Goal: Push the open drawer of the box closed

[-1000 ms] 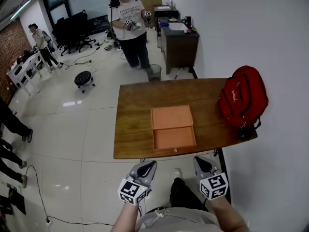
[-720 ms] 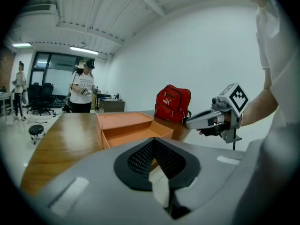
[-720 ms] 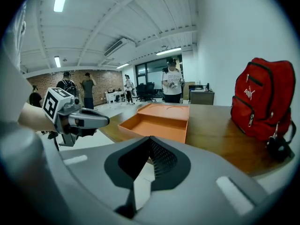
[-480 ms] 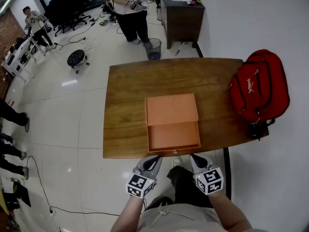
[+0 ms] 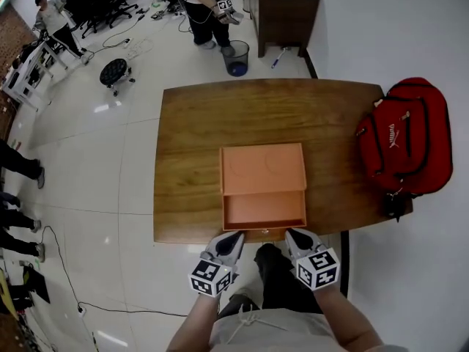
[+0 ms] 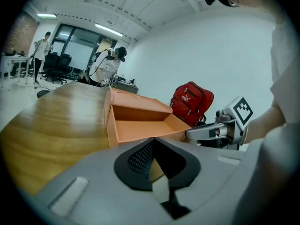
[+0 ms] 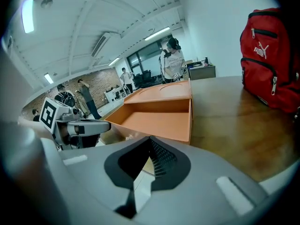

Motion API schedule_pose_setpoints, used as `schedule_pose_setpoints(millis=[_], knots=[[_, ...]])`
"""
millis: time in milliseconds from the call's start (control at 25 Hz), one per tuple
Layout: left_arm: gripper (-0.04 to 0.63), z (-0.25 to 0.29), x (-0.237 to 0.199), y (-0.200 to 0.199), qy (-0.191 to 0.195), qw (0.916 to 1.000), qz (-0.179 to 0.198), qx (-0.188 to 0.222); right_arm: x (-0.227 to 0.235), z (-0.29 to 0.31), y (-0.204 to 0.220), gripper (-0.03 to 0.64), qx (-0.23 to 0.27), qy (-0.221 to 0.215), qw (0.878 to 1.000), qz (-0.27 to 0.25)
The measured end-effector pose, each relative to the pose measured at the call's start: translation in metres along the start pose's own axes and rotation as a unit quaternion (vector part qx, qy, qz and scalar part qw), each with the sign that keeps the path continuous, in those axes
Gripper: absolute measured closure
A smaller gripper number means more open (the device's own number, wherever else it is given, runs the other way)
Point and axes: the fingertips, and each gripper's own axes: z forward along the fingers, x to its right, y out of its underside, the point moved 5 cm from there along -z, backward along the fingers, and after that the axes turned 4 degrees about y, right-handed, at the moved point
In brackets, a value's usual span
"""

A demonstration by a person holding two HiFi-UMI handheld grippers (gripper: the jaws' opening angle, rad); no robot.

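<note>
— Left tool (image 5: 229,240) first: how is it held?
— Its jaws are seen pressed together in its own view, with nothing caught between them. It is held at the near edge of the table (image 5: 187,145), just before the left part of the drawer front.
— And where is the box placed?
— The orange box (image 5: 264,167) is set on the middle of the table, toward the near edge. Its drawer (image 5: 264,211) is drawn out toward the person.
— Is the drawer front touched by either tool?
— That cannot be made out; both tips are seen just beside it.
— How is the right tool found?
— The right tool (image 5: 295,238) is likewise clenched on nothing, and it is held before the right part of the drawer front.
— What is seen further right?
— A red backpack (image 5: 407,141) is laid on the right end of the table, well apart from the box.
</note>
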Motion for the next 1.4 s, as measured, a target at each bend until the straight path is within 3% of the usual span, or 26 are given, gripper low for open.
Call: schedule_pose_setpoints(millis=[160, 1000, 1200, 1400], knots=[[0.589, 0.011, -0.006, -0.013, 0.011, 0.9996, -0.023, 0.009, 0.015, 0.010, -0.014, 0.615, -0.001, 0.009, 1.000, 0.018], [0.589, 0.062, -0.048, -0.058, 0.007, 0.9982, -0.060, 0.009, 0.045, 0.060, -0.064, 0.615, -0.004, -0.004, 0.998, 0.060], [0.589, 0.059, -0.036, -0.063, 0.018, 0.9991, -0.037, 0.010, 0.043, 0.055, -0.069, 0.615, -0.003, 0.000, 0.998, 0.070], [0.589, 0.040, -0.017, -0.091, 0.025, 0.9987, 0.029, 0.035, 0.025, 0.029, -0.090, 0.615, 0.042, 0.004, 0.998, 0.042]])
